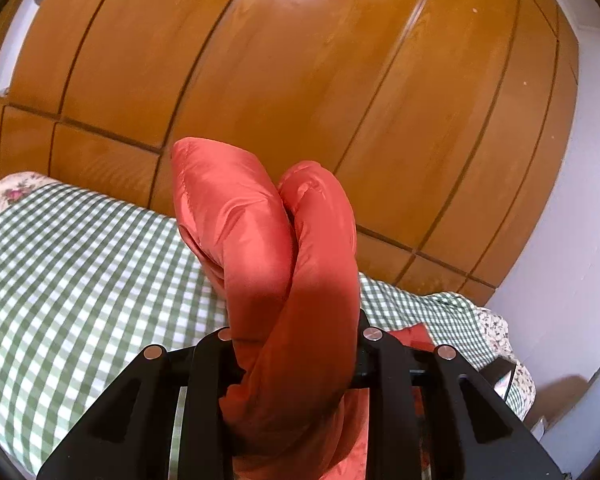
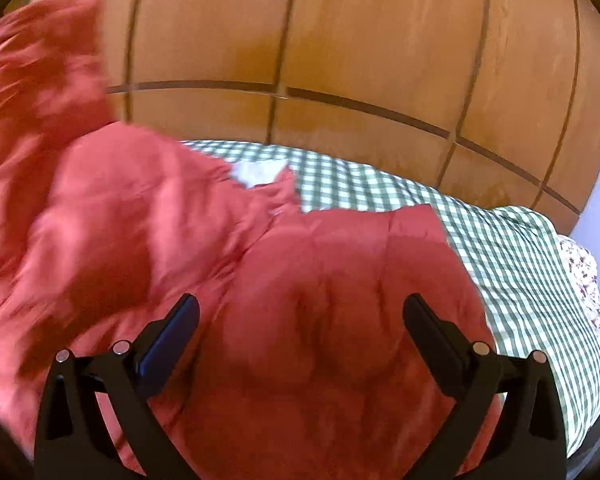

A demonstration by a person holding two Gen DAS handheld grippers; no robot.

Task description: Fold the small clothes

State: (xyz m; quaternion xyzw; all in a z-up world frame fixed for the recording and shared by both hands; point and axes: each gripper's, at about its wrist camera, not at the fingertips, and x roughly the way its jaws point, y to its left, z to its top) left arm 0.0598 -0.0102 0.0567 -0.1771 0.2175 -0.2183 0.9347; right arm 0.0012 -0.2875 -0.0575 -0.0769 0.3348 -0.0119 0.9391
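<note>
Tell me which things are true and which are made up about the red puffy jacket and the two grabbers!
1. The left gripper is clamped on a bunch of the red jacket. True.
2. The right gripper is squeezing the jacket too. False: its jaws stand wide open, with nothing pinched.
3. The bed cover has green and white checks. True.
4. The jacket lies on a bare wooden floor. False: it lies on the bed cover.
5. A wooden wardrobe stands behind the bed. True.
</note>
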